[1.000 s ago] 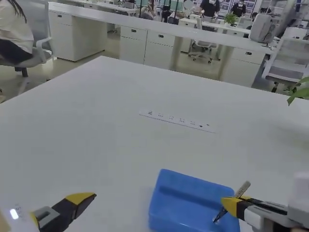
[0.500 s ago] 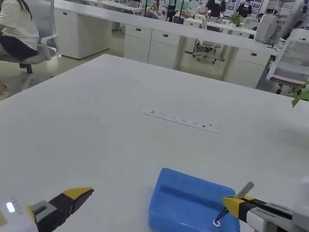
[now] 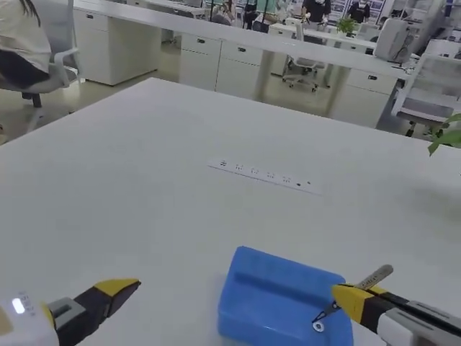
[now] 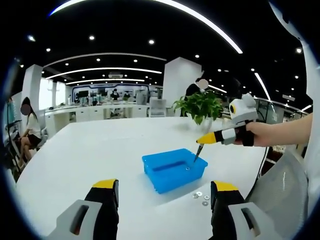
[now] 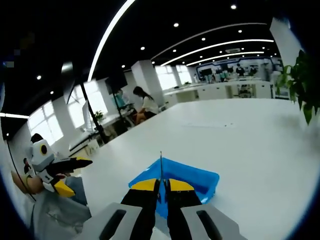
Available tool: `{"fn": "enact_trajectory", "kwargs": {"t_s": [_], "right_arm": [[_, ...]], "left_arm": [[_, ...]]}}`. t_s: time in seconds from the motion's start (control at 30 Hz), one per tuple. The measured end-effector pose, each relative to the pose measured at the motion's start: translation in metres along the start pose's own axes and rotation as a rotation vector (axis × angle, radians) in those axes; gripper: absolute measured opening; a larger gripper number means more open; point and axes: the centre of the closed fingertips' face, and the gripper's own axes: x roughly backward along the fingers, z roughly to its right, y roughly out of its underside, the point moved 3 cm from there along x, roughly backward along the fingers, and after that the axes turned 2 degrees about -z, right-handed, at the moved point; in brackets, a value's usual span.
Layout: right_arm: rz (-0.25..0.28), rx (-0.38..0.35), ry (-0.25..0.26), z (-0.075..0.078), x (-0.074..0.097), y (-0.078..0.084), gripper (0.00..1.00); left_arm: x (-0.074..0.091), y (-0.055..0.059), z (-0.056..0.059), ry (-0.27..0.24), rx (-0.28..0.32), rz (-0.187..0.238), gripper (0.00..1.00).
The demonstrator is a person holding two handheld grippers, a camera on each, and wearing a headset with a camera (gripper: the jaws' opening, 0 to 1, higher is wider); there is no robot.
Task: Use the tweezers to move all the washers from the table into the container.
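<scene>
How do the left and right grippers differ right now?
The left gripper is open and empty; the right gripper is shut on the tweezers. The left gripper hangs over bare table beside the blue container; the right gripper is above it. Both have yellow-tipped jaws.

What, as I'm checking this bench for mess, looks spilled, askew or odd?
Nothing stands out. The container sits flat on the table. The right gripper holds tweezers with a washer over it. A few washers lie on the table beside the container, simply waiting to be moved.
</scene>
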Motion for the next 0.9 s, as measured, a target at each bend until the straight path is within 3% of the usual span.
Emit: {"fn": "enact_trajectory", "kwargs": {"t_s": [0.23,0.37,0.73,0.9], "right_arm": [[-0.005,-0.024,-0.049,-0.022,0.005,0.011,0.03],[-0.034,-0.021,-0.081,-0.032,0.0,0.023,0.03],[-0.13,-0.017,-0.113,-0.034,-0.016,0.057,0.03],[-0.146,-0.022,-0.124,-0.035,-0.021,0.066,0.03]], "left_arm": [[0.0,0.0,0.0,0.003,0.004,0.001,0.75],[-0.001,0.001,0.002,0.015,-0.005,-0.009,0.75],[-0.001,0.003,0.001,0.014,-0.004,-0.013,0.75],[-0.001,0.004,0.001,0.02,-0.008,-0.02,0.75]]}}
